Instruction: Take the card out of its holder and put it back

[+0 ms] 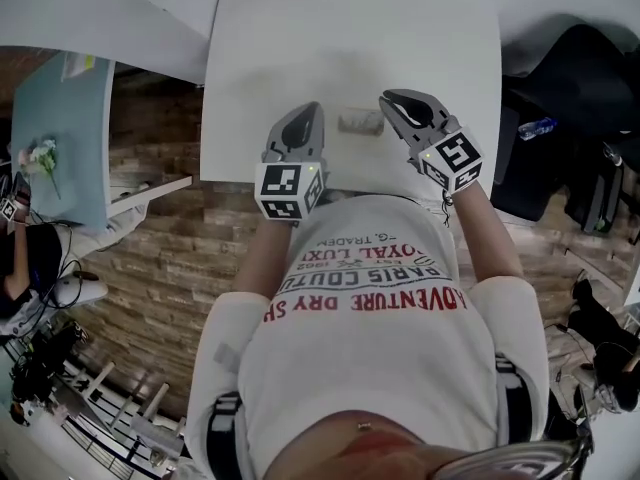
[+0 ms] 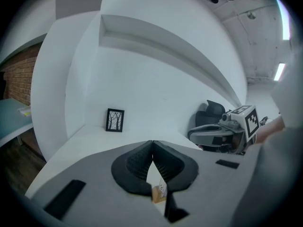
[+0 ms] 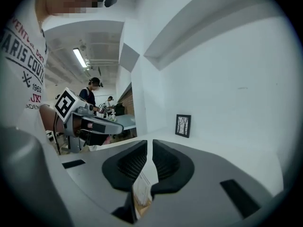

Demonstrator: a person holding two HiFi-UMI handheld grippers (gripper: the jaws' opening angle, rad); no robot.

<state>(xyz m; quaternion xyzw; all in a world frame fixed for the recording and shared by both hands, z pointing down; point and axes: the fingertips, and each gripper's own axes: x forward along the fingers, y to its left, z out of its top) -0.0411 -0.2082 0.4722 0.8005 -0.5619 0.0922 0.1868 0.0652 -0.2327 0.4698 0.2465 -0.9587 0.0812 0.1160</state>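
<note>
1. A person is standing at a white table (image 1: 300, 48), holding 2 grippers above its near edge.
2. The right gripper (image 3: 150, 143) is pinching a card (image 3: 142, 190), white above and tan below, with its jaws standing nearly together.
3. The left gripper (image 2: 152, 142) is closed, its jaw tips touching. A small white-and-tan piece (image 2: 159, 189) is showing in the gap beneath them, and whether it is gripped is unclear.
4. A small pale object, probably the holder (image 1: 360, 122), is sitting by the table's near edge, between the 2 grippers.
5. The card seems to be out, so the return is coming next. That calls for lining its lower edge up with the holder and sliding it in squarely.
6. The shirt (image 1: 370, 298) is showing "PARIS COUT", "ADVENTURE DRY" and "1962". The card's print is too small to read.
</note>
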